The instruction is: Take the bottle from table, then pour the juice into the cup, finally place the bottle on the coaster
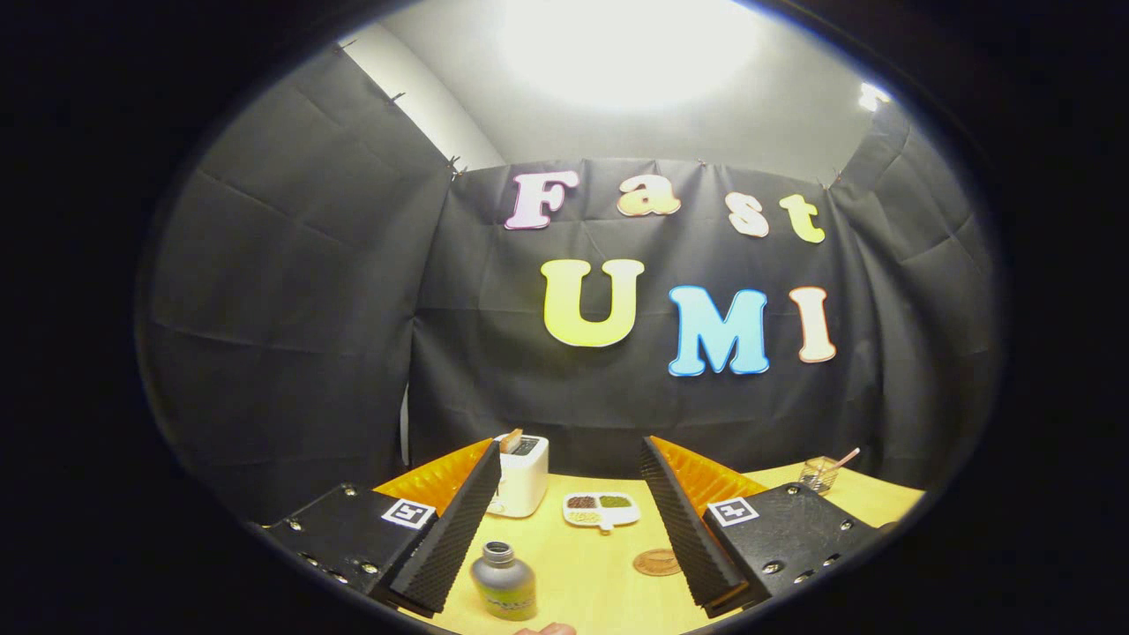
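Observation:
A small grey bottle (504, 581) with a yellow-green label and no cap stands upright on the yellow table (609, 573). It is between my fingers, close to the left finger (454, 529) and touching neither. My gripper (569, 529) is open wide. A round brown coaster (657, 562) lies on the table beside the right finger (684, 529), a little beyond the bottle. A clear cup (819, 473) with a stick in it stands far off beyond the right finger.
A white toaster (521, 474) with a slice in its slot stands at the back of the table, beyond the left finger. A white divided dish (601, 509) with grains sits beside it. A fingertip (547, 629) shows at the table's near edge.

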Tool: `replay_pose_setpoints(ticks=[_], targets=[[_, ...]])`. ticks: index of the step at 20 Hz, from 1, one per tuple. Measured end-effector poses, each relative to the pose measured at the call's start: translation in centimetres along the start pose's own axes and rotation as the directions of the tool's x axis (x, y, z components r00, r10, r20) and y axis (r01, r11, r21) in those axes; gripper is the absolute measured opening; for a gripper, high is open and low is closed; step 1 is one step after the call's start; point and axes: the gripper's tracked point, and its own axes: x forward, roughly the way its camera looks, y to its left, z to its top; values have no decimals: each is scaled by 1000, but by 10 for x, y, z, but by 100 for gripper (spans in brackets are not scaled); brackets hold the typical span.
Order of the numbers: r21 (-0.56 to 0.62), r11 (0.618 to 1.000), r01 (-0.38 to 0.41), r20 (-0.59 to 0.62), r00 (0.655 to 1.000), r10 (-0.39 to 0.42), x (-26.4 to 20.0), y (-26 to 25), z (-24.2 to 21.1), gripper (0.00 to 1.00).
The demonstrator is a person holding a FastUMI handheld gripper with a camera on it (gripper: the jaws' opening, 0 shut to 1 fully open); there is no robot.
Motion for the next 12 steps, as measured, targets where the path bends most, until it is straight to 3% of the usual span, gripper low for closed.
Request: replay_pose_setpoints(ticks=[12], targets=[[43, 999, -4, -175, 984, 12, 13, 46, -96, 97]])
